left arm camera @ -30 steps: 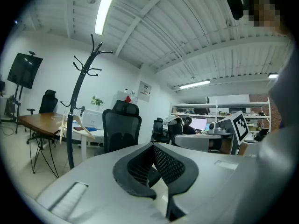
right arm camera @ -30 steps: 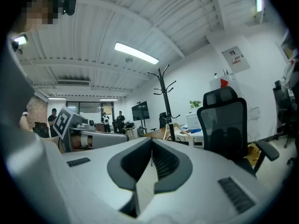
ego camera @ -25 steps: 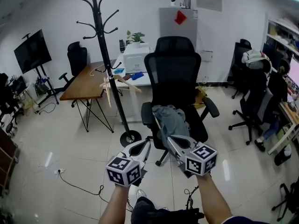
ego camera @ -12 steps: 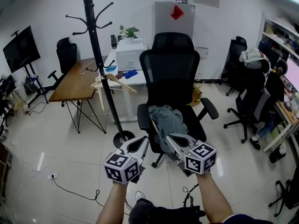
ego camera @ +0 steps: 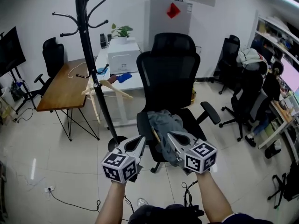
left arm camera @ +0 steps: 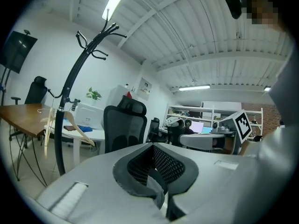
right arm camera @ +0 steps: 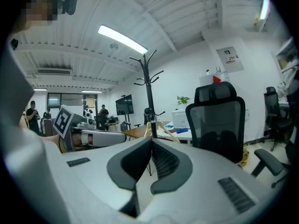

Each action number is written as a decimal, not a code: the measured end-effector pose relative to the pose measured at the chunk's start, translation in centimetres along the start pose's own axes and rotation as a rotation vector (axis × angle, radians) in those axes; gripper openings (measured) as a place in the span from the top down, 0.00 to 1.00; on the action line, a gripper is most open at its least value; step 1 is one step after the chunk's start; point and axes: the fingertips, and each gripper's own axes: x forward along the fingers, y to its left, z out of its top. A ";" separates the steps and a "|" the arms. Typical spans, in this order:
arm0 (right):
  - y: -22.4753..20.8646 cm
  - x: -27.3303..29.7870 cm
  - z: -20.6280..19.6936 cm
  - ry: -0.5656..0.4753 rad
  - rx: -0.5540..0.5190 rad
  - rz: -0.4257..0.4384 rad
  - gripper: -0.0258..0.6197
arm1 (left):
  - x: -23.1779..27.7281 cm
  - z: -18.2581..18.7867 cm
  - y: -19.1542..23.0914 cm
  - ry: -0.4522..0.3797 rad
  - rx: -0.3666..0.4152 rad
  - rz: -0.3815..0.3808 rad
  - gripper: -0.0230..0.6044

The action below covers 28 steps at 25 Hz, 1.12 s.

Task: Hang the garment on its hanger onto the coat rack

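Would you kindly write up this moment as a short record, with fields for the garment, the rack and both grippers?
Garment: grey garment, crumpled on the seat of the black office chair, not yet hung.
Coat rack: black coat rack, left of the chair; a bare wooden hanger hangs on it.
Left gripper: left gripper shut, empty, pointing toward the chair.
Right gripper: right gripper shut, empty, beside the left one.

White walls (ego camera: 37, 3), glossy pale tile floor (ego camera: 56, 171), wooden desk (ego camera: 58, 85) far left, white table (ego camera: 140, 83) beside it, black mesh office chair (ego camera: 170, 73) centre, TV (ego camera: 9, 50) left, shelving (ego camera: 280, 31) right, potted plant (ego camera: 120, 31) far back, 1 ceiling strip light (right arm camera: 122, 39).
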 end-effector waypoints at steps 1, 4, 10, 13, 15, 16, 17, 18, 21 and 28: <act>-0.4 0.5 0.0 0.001 0.009 -0.017 0.96 | 0.4 -0.1 0.6 0.007 -0.003 -0.009 0.98; -1.8 1.7 -0.1 0.012 0.021 -0.066 0.96 | 1.8 -0.3 1.9 0.027 -0.013 -0.035 0.98; -4.3 3.1 -1.6 0.033 0.041 -0.120 0.91 | 3.9 -2.2 2.8 0.071 -0.029 -0.048 0.98; -5.4 3.7 -2.5 0.039 0.036 -0.131 0.91 | 4.9 -3.2 3.3 0.087 -0.035 -0.028 0.98; -6.0 4.1 -3.4 0.047 0.032 -0.123 0.91 | 5.5 -3.8 3.3 0.089 -0.034 -0.020 0.98; -6.3 4.3 -3.9 0.054 0.030 -0.117 0.91 | 5.7 -4.0 3.3 0.089 -0.033 -0.017 0.98; -6.6 4.6 -4.4 0.062 0.028 -0.111 0.91 | 6.0 -4.3 3.2 0.088 -0.033 -0.013 0.98; -6.8 4.9 -5.1 0.073 0.026 -0.106 0.91 | 6.2 -4.6 3.2 0.089 -0.034 -0.009 0.98; -7.6 5.8 -7.2 0.098 0.028 -0.095 0.90 | 6.8 -6.2 3.4 0.105 -0.048 0.011 0.98; -10.2 8.1 -13.3 0.138 0.055 -0.087 0.69 | 8.2 -11.2 4.5 0.146 -0.076 0.057 0.98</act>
